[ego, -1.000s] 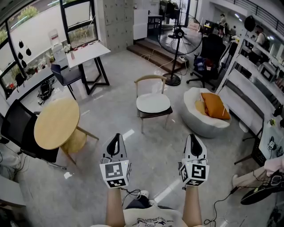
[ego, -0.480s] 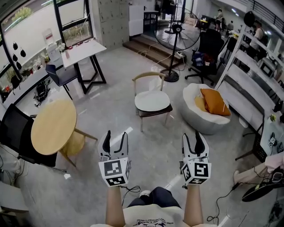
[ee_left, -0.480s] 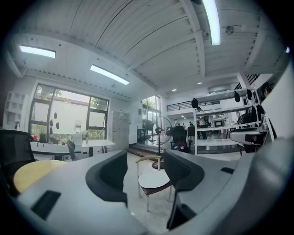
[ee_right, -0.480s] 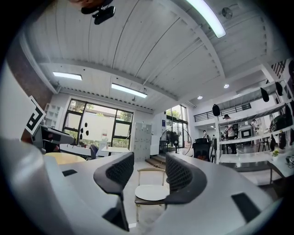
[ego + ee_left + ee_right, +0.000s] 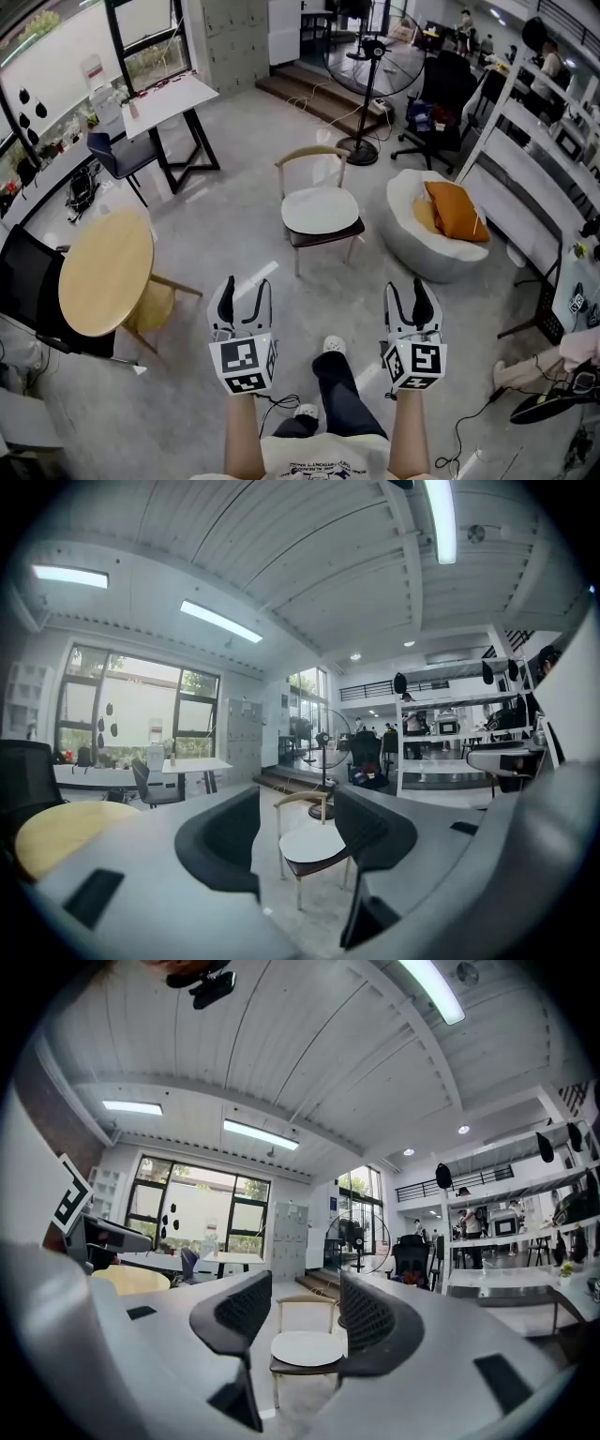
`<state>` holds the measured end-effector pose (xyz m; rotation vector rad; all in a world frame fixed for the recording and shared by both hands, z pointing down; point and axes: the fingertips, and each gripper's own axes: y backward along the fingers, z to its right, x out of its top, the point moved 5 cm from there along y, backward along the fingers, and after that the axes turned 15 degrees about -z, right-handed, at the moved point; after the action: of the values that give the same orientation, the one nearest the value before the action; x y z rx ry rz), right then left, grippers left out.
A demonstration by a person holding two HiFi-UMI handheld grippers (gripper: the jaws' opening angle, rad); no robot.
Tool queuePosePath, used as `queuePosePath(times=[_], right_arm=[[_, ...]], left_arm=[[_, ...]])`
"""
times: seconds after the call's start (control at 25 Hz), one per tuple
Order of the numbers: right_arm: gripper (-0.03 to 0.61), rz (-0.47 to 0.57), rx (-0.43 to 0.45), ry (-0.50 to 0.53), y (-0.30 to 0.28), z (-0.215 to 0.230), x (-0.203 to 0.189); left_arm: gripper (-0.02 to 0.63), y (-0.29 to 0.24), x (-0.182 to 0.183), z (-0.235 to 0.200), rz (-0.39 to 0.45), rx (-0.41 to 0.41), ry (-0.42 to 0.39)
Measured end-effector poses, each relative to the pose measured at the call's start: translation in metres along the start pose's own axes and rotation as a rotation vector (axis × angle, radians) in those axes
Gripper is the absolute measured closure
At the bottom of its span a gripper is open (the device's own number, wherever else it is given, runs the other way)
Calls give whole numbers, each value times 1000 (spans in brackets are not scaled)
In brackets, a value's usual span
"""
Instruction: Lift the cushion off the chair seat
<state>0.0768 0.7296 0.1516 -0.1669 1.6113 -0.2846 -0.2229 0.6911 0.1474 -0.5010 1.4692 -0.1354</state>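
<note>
A round white cushion (image 5: 322, 209) lies on the seat of a wooden chair (image 5: 312, 155) on the floor ahead, well beyond both grippers. My left gripper (image 5: 245, 289) is held out at the lower left, open and empty. My right gripper (image 5: 408, 289) is at the lower right, its jaws opening with nothing between them. In the left gripper view the cushion (image 5: 314, 842) and chair show far off between the jaws of the left gripper (image 5: 297, 803). The right gripper view frames the cushion (image 5: 306, 1348) between the jaws of the right gripper (image 5: 305, 1288), also at a distance.
A round wooden table (image 5: 105, 272) and a black chair (image 5: 33, 281) stand at the left. A white beanbag (image 5: 427, 248) with an orange pillow (image 5: 456, 211) sits right of the chair. A standing fan (image 5: 361, 75) and a white desk (image 5: 169, 98) are behind. My leg (image 5: 335, 380) steps forward.
Both grippers went from shut to open. The person has walked toward the chair, which now looks slightly nearer, and one leg has swung forward between the arms.
</note>
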Motion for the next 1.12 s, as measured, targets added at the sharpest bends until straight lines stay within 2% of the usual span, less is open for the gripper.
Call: queuePosePath(times=[0.24,0.8,1.12], right_arm=[[350,0,20,2,-83,29,17],[350,4,67,37,-311,142,97],[349,-12,84,32,-405,184,117]], left_arm=[[370,-75,27,-4,-3,29,14],[370,-292,139,15,0,94,37],[370,-378,174,21,-20,118,34]])
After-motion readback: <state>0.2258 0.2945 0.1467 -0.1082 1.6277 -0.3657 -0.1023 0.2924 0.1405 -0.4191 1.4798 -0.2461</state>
